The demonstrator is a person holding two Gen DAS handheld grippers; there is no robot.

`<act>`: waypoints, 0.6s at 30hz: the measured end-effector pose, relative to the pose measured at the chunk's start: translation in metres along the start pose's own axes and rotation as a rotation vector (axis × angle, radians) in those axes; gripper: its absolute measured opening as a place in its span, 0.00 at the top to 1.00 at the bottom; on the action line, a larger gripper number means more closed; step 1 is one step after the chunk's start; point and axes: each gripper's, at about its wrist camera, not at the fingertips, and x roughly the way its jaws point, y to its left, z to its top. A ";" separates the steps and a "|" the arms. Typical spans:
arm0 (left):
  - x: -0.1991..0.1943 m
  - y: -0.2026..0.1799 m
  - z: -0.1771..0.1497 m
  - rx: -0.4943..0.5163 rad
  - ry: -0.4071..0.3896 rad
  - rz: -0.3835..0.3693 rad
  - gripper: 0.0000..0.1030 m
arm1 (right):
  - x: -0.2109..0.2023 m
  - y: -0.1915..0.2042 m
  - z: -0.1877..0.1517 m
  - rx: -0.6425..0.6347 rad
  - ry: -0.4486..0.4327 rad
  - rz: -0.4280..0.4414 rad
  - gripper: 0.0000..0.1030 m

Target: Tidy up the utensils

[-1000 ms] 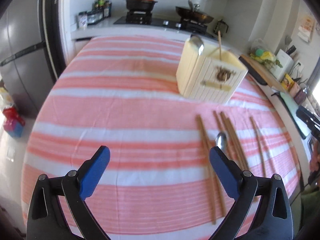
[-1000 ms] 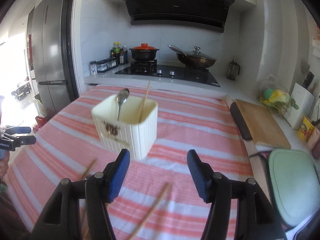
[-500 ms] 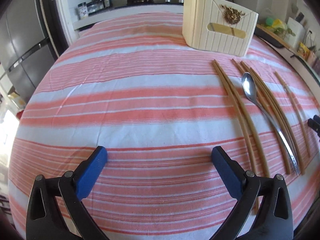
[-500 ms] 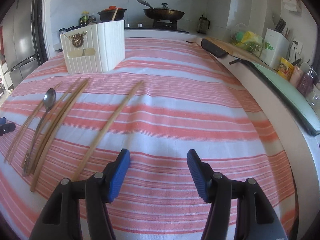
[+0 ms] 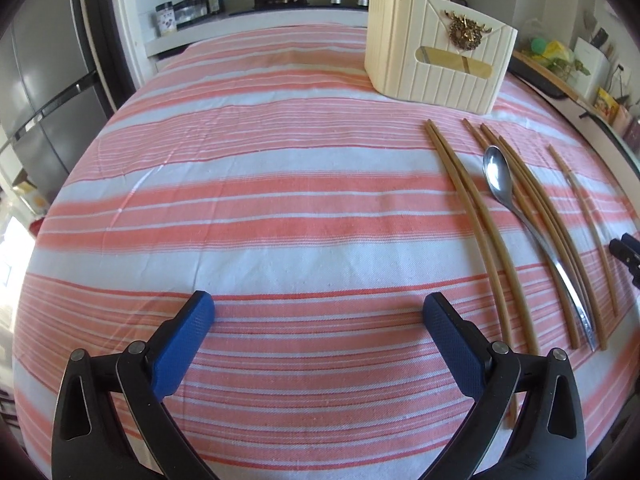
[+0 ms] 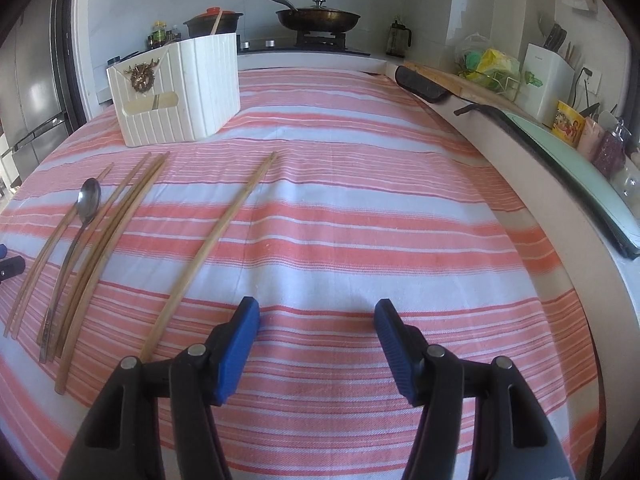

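Blue-padded tools (image 5: 318, 310) (image 6: 316, 312), both open and empty, have dropped toward the striped cloth (image 5: 280, 208).

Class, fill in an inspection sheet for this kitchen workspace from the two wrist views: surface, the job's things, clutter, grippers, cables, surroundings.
Surface: striped cloth in pink and white covers the table.
Job's things: cream utensil holder stands upright at the far side; spoon lies among the chopsticks; single chopstick lies apart, nearest the right gripper.
Clutter: nothing seen on the cloth.
Grippers: left gripper open over bare cloth; right gripper open, nothing between its jaws.
Cables: nothing seen on the table.
Surroundings: fridge, stove with lidded pan and pot, knife block on the side counter.
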 end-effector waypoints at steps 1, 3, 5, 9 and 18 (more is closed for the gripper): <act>0.000 0.000 0.000 0.000 0.000 0.000 0.00 | 0.000 0.000 0.000 0.001 0.000 0.001 0.41; 0.000 0.000 0.000 0.002 0.000 0.000 0.00 | 0.000 0.000 0.000 0.004 0.001 0.004 0.41; 0.000 0.001 0.000 0.003 0.001 -0.001 0.00 | 0.000 0.000 0.000 0.006 0.002 0.006 0.41; -0.001 0.001 -0.001 0.004 0.000 0.000 0.00 | -0.001 -0.001 0.000 0.010 0.003 0.010 0.41; -0.002 0.001 -0.001 0.005 -0.002 -0.003 0.00 | 0.000 -0.001 0.000 0.012 0.003 0.012 0.41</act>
